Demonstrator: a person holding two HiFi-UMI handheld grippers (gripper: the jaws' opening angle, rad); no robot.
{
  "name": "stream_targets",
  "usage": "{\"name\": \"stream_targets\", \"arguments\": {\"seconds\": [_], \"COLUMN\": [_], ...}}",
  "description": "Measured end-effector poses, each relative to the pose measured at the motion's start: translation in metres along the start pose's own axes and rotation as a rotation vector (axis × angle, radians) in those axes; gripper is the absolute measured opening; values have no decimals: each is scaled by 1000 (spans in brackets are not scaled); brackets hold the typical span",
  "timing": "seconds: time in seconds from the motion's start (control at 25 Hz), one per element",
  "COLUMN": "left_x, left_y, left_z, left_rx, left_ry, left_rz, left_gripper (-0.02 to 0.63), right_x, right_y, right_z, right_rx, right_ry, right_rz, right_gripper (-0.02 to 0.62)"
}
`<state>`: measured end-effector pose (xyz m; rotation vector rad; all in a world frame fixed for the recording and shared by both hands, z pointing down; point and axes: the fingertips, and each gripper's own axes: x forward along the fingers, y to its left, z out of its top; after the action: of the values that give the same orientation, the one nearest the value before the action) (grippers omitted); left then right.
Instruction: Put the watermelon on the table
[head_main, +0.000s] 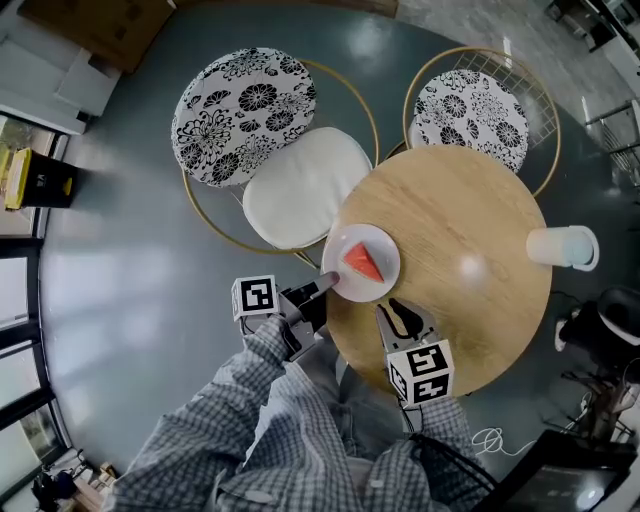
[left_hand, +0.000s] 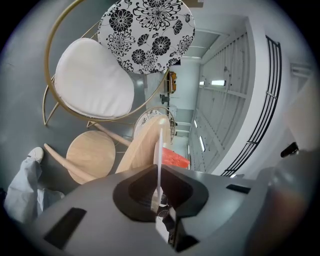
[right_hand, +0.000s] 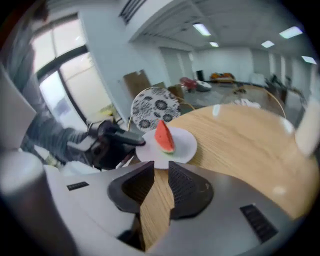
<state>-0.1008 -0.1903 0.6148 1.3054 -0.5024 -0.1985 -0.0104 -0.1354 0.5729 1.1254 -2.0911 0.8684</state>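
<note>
A red watermelon slice lies on a white plate at the left edge of the round wooden table. My left gripper is shut on the plate's near-left rim. In the left gripper view the plate shows edge-on between the jaws, with the watermelon slice beyond. My right gripper hovers over the table's near edge, just right of the plate, open by a narrow gap and empty. The right gripper view shows the slice, the plate and the left gripper past my right gripper.
A white mug stands at the table's right edge. Two gold-framed chairs with floral backs sit beyond the table: one with a white cushion at the left, another behind. A small wooden stool is below.
</note>
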Motion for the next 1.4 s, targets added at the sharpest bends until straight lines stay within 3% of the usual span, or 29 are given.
{"name": "stream_targets", "arguments": {"seconds": [0.24, 0.32, 0.4, 0.76, 1.12, 1.4], "left_x": [0, 0, 1, 2, 3, 2], "left_y": [1, 2, 2, 2, -19, -17], "left_z": [0, 1, 1, 2, -1, 0], "left_rx": [-6, 2, 3, 2, 78, 119], "left_ry": [11, 14, 19, 28, 66, 109], "left_rz": [0, 7, 8, 4, -64, -38], "left_gripper": [26, 26, 26, 26, 28, 57], "right_x": [16, 24, 32, 46, 42, 42], "right_y": [26, 30, 35, 34, 35, 35], "right_z": [-20, -22, -21, -15, -13, -12], "right_rx": [-760, -927, -1012, -1217, -1163, -1133], "right_ry": [188, 212, 218, 236, 242, 263], "right_rz": [-76, -89, -93, -167, -159, -115], "right_gripper": [75, 75, 75, 54, 48, 48]}}
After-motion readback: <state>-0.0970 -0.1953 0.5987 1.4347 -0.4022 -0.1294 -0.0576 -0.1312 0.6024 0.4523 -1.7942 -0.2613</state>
